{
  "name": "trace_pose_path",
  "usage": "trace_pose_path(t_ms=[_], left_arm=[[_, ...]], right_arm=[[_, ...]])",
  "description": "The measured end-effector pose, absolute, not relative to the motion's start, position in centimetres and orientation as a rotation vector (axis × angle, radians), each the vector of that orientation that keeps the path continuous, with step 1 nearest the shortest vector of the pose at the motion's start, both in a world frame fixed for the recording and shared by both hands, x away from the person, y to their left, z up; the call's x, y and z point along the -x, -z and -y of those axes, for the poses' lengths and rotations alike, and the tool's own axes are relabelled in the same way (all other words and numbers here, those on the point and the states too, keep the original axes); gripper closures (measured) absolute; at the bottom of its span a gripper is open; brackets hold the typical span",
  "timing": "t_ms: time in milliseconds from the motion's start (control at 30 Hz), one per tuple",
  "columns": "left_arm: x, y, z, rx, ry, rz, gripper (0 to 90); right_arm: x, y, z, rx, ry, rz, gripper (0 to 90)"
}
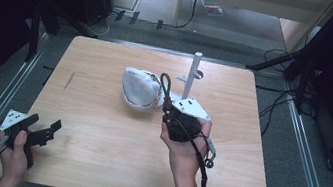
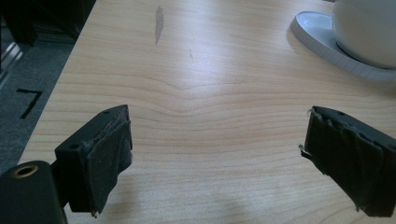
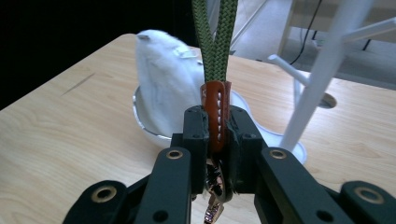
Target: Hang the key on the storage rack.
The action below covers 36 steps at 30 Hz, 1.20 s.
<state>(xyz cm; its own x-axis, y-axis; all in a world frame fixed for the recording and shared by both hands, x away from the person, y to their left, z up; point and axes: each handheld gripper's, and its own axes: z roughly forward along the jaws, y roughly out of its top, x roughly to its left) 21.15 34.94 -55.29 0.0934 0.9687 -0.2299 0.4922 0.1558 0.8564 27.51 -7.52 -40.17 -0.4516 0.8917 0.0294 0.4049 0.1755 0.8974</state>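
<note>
Lanyard (image 3: 215, 42) clamped in right hand-held gripper (image 3: 217, 135), white rack (image 3: 322, 70) and cap (image 3: 166, 88) just beyond.

Table (image 1: 98, 128): white pouch (image 1: 141, 88) on a dish (image 2: 317, 37) near centre; pronged stand (image 1: 190, 74) just right of it. Right gripper (image 1: 168, 108) in front of both, between them, with a cord lanyard (image 3: 215, 51) in its jaws. Left gripper (image 1: 50, 129) over the near left corner, well apart.
</note>
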Motion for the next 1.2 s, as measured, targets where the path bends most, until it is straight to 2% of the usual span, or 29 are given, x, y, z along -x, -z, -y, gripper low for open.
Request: trace_pose_path(t_ms=[1200], left_arm=[[-21.1,55.3,-34.9,-1.470,-0.668,-1.529,8.0]], right_arm=[[-30.6,40.0,12.9,-1.357,-1.242,-1.775,80.7]])
